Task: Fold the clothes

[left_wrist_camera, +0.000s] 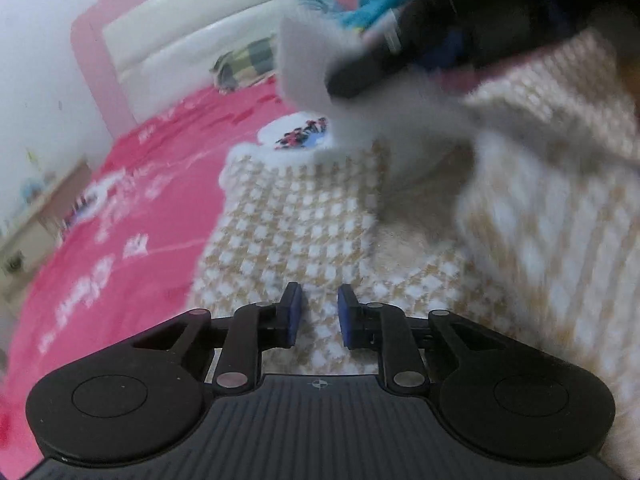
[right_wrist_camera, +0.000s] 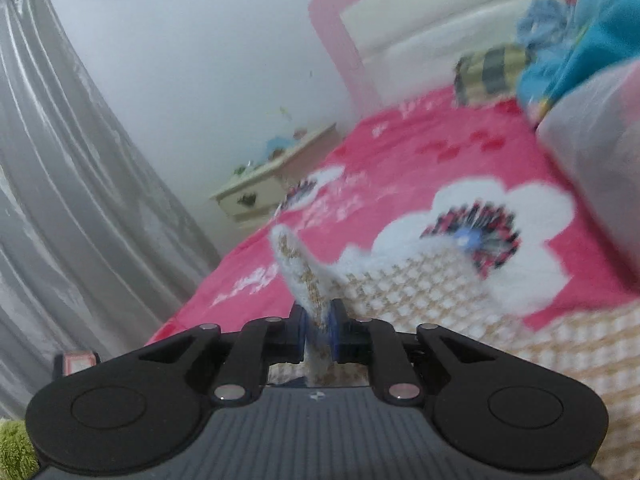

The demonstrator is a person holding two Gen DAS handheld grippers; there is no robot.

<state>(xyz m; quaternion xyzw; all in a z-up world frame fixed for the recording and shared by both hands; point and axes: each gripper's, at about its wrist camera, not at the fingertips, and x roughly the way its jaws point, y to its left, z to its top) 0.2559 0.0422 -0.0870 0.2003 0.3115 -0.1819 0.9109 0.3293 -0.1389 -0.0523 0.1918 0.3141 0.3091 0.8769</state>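
A cream and tan checked knit garment (left_wrist_camera: 304, 216) with white fluffy trim lies on the pink bed cover (left_wrist_camera: 120, 208). My left gripper (left_wrist_camera: 319, 312) hovers low over its near part. Its blue pads stand slightly apart and only the fabric below shows in the gap. My right gripper (right_wrist_camera: 319, 320) is shut on a trimmed edge of the same garment (right_wrist_camera: 420, 288), and a strip of the fabric sticks up between its pads. In the left wrist view the right gripper (left_wrist_camera: 348, 80) comes in from the top right, lifting part of the garment off the bed.
A white padded headboard (left_wrist_camera: 180, 32) with a pink frame backs the bed. A striped cloth bundle (right_wrist_camera: 492, 68) and blue clothes (right_wrist_camera: 580, 40) lie near it. A cream nightstand (right_wrist_camera: 260, 188) and a grey curtain (right_wrist_camera: 60, 200) are on the left.
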